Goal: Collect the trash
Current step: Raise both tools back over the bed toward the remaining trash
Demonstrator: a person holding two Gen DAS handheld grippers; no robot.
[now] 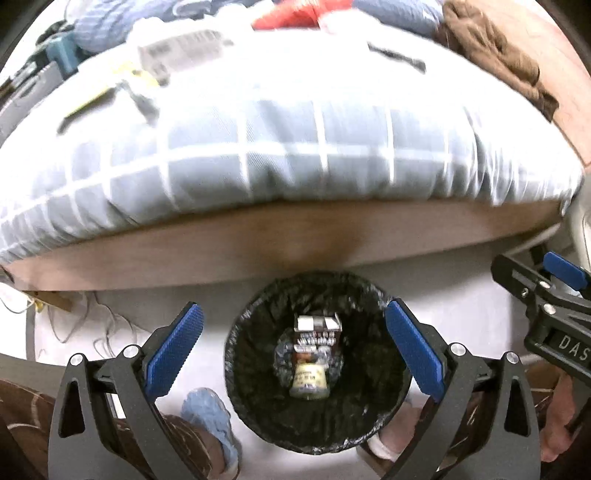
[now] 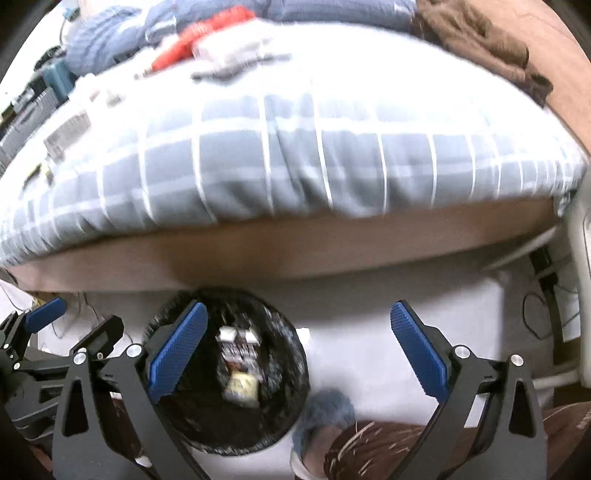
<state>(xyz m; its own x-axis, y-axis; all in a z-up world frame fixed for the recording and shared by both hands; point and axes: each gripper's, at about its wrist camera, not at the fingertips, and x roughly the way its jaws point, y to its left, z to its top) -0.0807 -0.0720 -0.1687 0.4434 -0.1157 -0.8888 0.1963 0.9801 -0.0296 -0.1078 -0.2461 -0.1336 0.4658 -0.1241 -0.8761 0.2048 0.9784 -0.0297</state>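
Note:
A round bin lined with a black bag (image 1: 258, 424) stands on the pale floor just below my left gripper (image 1: 293, 349), whose blue pads are wide open with nothing between them. Inside the bin lie a dark printed packet (image 1: 317, 334) and a small yellowish cup (image 1: 309, 382). From the right wrist view the same bin (image 2: 221, 432) sits low left, behind the left pad of my right gripper (image 2: 299, 349), which is open and empty over bare floor. Loose wrappers and paper scraps (image 1: 177, 51) lie on the bed's top, blurred.
A bed with a grey-blue checked cover (image 1: 280, 147) and a wooden side board (image 1: 258, 243) fills the upper half. A brown cloth (image 1: 491, 48) and red item (image 1: 291, 14) lie at the back. The person's slippered feet (image 1: 210, 413) stand beside the bin. Cables (image 2: 535, 314) trail at right.

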